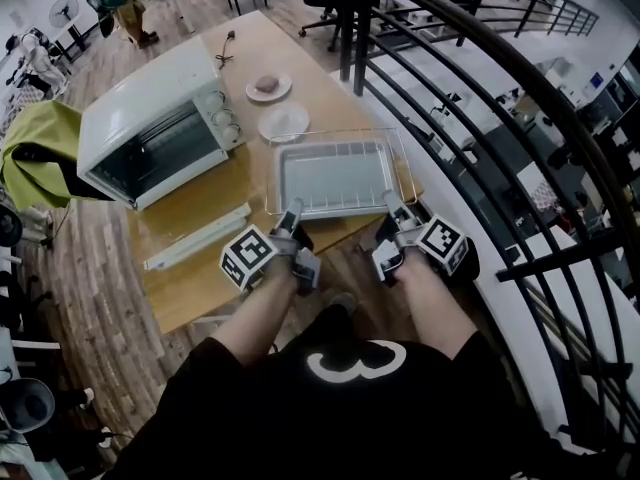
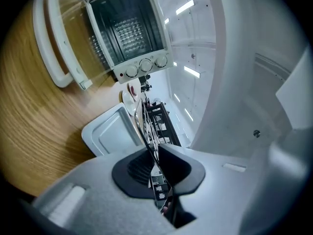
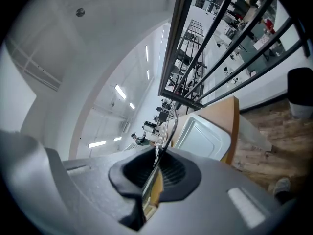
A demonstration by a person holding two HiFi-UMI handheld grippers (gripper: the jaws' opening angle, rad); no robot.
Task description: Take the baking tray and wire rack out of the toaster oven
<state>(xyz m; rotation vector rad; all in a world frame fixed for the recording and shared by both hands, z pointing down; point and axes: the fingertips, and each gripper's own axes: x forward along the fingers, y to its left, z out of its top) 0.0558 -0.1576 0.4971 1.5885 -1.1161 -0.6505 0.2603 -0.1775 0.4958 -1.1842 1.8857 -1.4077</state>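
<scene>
Wire rack (image 1: pixel 404 168) with baking tray (image 1: pixel 335 176) lying flat on it is held over the near right part of the table (image 1: pixel 200 278), outside the toaster oven (image 1: pixel 150 118) at left. The long axis is set left-right, one long edge toward the person. Left gripper (image 1: pixel 290 218) and right gripper (image 1: pixel 393 206) are each clamped tight on the rack's near wire edge.

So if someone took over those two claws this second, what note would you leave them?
Left claw: shut on the near edge of the wire rack. Right claw: the same.
Baking tray lies on the wire rack, both out of the toaster oven, over the table beside it; oven door open.
Done: both are out.
To do: set them down, if not resting already, and let go.
</scene>
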